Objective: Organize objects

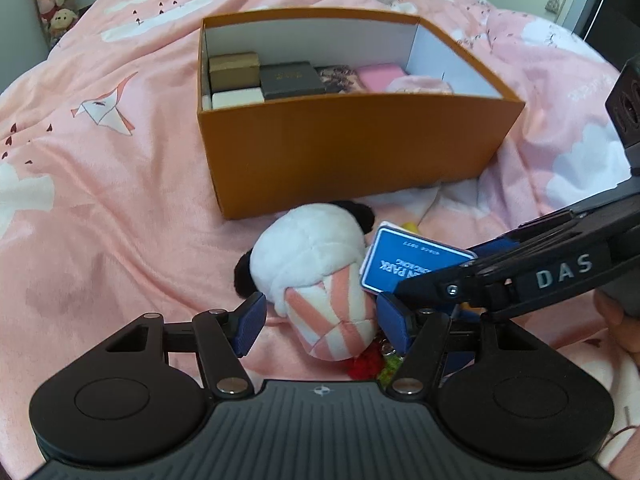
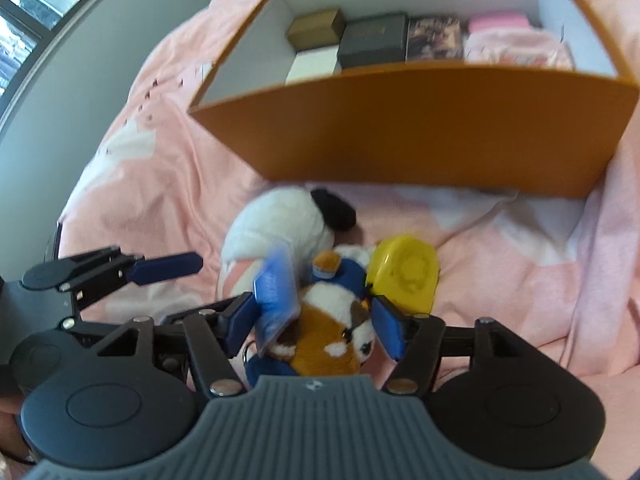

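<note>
Directly before the orange box (image 1: 340,152), white plush toy (image 1: 316,256) on pink bedding (image 1: 100,200), left gripper (image 1: 320,320) spread around its striped end, right gripper (image 2: 316,320) spread around orange-and-white plush (image 2: 332,332), blue card (image 1: 412,260) and yellow lid (image 2: 404,276) just beside.
</note>
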Action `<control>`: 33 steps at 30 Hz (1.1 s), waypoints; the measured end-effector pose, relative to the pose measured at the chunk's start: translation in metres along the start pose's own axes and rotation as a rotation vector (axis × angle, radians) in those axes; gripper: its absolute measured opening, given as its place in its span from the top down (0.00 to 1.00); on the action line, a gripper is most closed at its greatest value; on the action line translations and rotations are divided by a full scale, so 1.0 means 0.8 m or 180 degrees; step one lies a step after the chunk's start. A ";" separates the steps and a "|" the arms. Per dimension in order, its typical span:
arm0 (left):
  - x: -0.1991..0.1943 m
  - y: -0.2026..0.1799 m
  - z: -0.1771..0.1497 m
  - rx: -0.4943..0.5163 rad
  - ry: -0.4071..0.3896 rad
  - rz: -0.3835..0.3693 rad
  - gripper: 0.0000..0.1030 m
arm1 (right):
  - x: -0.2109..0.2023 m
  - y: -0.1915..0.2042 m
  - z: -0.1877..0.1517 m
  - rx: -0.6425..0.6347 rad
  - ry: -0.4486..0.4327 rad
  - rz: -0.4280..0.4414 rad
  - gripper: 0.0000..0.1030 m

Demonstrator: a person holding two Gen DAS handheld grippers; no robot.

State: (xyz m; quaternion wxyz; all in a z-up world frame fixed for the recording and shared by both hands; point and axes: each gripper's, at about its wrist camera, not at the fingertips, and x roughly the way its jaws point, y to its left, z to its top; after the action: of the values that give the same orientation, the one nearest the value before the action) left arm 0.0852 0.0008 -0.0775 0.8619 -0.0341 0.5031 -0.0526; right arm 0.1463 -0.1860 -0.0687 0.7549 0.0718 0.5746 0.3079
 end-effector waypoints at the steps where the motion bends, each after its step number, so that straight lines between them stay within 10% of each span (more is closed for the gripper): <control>1: 0.002 0.002 -0.001 -0.0010 0.0013 0.0018 0.28 | 0.001 -0.002 -0.002 0.0018 0.0018 0.0017 0.36; 15: 0.012 -0.021 0.015 0.0253 0.0032 0.0043 0.27 | 0.012 -0.052 -0.024 0.0385 0.0271 -0.0064 0.44; 26: 0.070 -0.052 0.030 0.0973 0.0309 0.0670 0.25 | 0.030 -0.051 -0.028 0.0339 0.0388 -0.0036 0.43; 33: 0.064 -0.036 0.022 0.0777 0.0198 0.0519 0.28 | 0.029 -0.042 -0.029 0.0225 0.0380 -0.0050 0.46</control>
State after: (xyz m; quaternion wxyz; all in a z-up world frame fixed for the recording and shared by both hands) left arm 0.1237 -0.0339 -0.1100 0.8451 0.1136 0.5206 -0.0443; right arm 0.1418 -0.2061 -0.1111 0.7187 0.0754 0.6297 0.2852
